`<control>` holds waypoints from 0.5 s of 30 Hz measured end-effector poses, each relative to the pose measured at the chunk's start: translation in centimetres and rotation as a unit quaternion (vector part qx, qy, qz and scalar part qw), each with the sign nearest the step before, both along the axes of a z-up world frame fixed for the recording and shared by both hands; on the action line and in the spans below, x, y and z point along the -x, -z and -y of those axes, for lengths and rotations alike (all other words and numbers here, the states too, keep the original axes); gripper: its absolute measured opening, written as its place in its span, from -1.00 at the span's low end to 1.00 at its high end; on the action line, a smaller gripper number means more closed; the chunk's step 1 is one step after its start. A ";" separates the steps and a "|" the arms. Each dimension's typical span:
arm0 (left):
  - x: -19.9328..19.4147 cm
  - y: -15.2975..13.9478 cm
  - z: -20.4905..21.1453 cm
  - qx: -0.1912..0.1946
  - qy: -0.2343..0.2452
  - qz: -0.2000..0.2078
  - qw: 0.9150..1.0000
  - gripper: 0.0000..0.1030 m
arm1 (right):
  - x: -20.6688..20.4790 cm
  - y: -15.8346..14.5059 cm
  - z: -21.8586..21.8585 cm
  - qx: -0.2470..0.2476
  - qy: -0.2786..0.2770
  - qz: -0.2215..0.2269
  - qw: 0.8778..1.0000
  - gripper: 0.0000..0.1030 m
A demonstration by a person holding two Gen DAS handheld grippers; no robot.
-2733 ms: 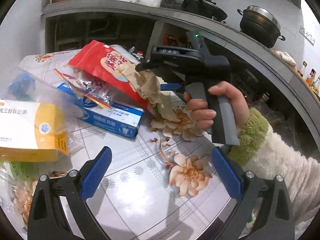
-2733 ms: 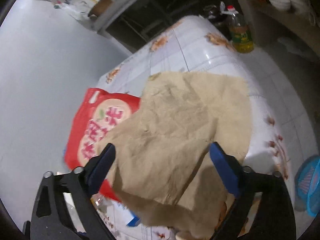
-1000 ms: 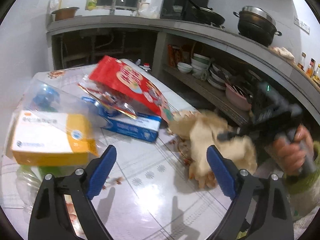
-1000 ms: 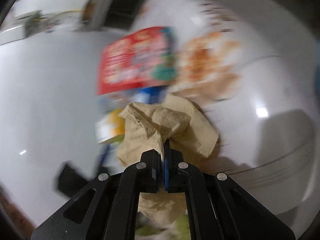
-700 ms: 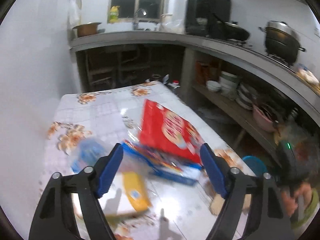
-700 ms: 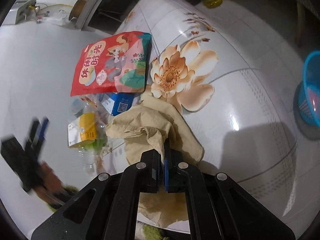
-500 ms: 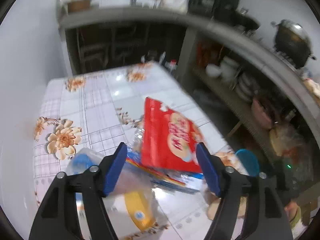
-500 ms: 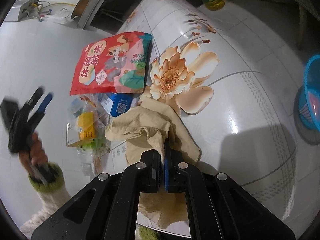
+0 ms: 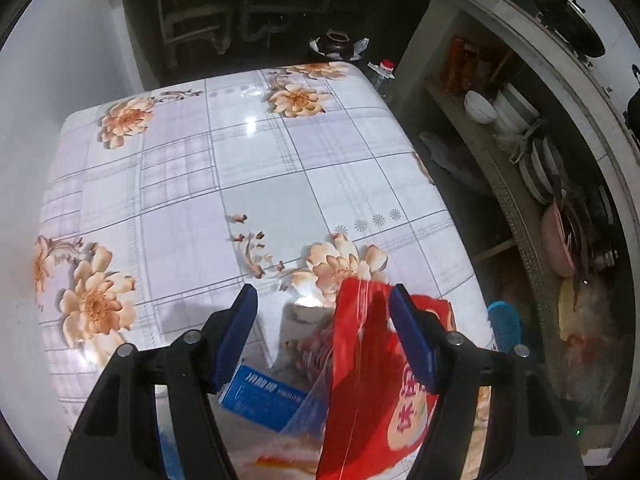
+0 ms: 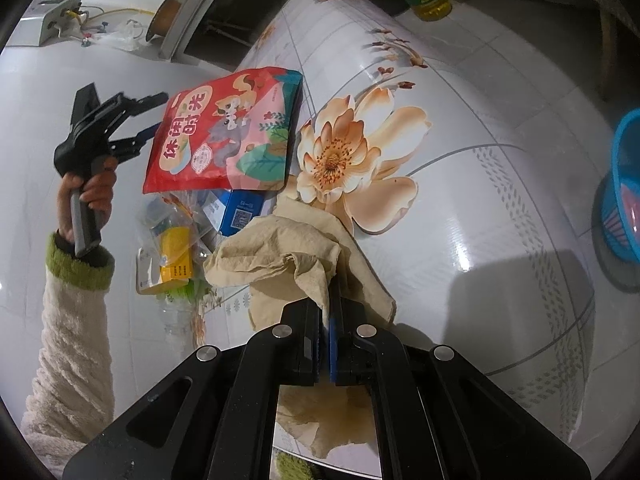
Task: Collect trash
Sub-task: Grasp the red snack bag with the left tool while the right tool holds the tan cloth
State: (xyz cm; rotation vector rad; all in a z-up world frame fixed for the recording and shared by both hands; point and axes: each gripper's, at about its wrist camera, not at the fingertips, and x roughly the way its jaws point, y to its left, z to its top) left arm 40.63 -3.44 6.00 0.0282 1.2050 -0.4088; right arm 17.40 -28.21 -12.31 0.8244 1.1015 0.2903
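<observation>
Over floral tablecloth [image 9: 256,168], right gripper [image 10: 329,312] jaws clench brown paper [image 10: 288,256]; left gripper [image 9: 324,328] jaws gape around red bag [image 9: 372,384].

Left wrist view high over table [image 9: 256,184], right wrist view low, both sharing red bag [image 10: 224,132]

Home kitchen: stacked bowls [image 9: 482,109], wok [image 9: 576,32], flowered table [image 9: 256,168].

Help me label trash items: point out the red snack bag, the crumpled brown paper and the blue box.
red snack bag [image 10: 224,136], right wrist view, printed front.
crumpled brown paper [image 10: 280,248], right wrist view, top folds.
blue box [image 10: 240,212], right wrist view, end face.
</observation>
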 end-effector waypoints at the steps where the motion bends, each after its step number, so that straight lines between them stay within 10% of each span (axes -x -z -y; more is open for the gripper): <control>1: 0.0 0.2 0.2 -0.002 0.003 0.000 1.000 0.23 | 0.0 0.0 0.0 0.000 0.000 0.000 1.000 -0.95; 15: -0.6 1.0 0.4 0.011 0.002 -0.007 1.000 -0.60 | 0.1 0.2 0.1 -0.006 0.003 0.001 1.000 -0.95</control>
